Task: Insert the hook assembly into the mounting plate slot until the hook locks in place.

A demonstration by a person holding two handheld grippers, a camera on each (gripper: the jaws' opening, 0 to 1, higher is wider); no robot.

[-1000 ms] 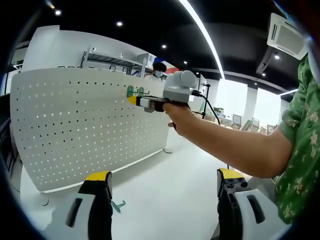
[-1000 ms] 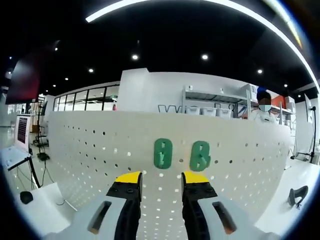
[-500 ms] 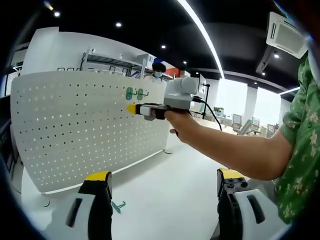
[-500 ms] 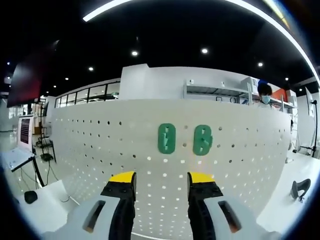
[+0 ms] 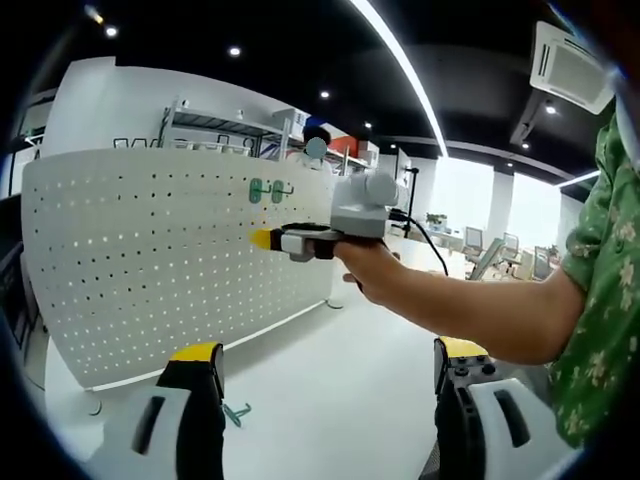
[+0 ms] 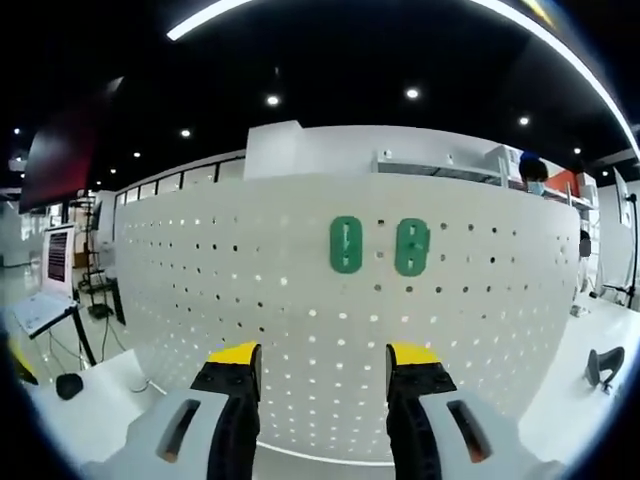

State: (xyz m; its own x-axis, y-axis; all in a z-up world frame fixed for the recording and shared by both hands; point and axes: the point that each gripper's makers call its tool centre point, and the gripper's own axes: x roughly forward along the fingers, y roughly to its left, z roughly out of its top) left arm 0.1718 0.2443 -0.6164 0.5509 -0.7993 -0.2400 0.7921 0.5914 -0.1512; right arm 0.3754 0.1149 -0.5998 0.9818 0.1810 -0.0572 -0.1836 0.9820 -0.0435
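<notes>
A white perforated mounting plate (image 6: 300,300) stands upright on the white table. Two green hook pieces (image 6: 346,244) (image 6: 411,247) sit side by side on its face, near the top. My right gripper (image 6: 325,355) faces them from a short way back, open with nothing between its jaws. In the left gripper view the plate (image 5: 150,260) is at the left and the green hooks (image 5: 266,190) are small. A person's hand holds the right gripper (image 5: 262,238) below them, its yellow tips toward the plate. My left gripper (image 5: 328,352) is open and empty, low over the table.
A small green hook piece (image 5: 237,410) lies on the white table (image 5: 330,400) near the left jaw. A black object (image 6: 603,365) rests on the table at the right. A monitor (image 6: 55,255) stands at the far left. A person (image 5: 318,145) stands behind the plate.
The right gripper has drawn back and down from the two green hooks, and its jaws have spread wider. The left gripper has stayed where it was.
</notes>
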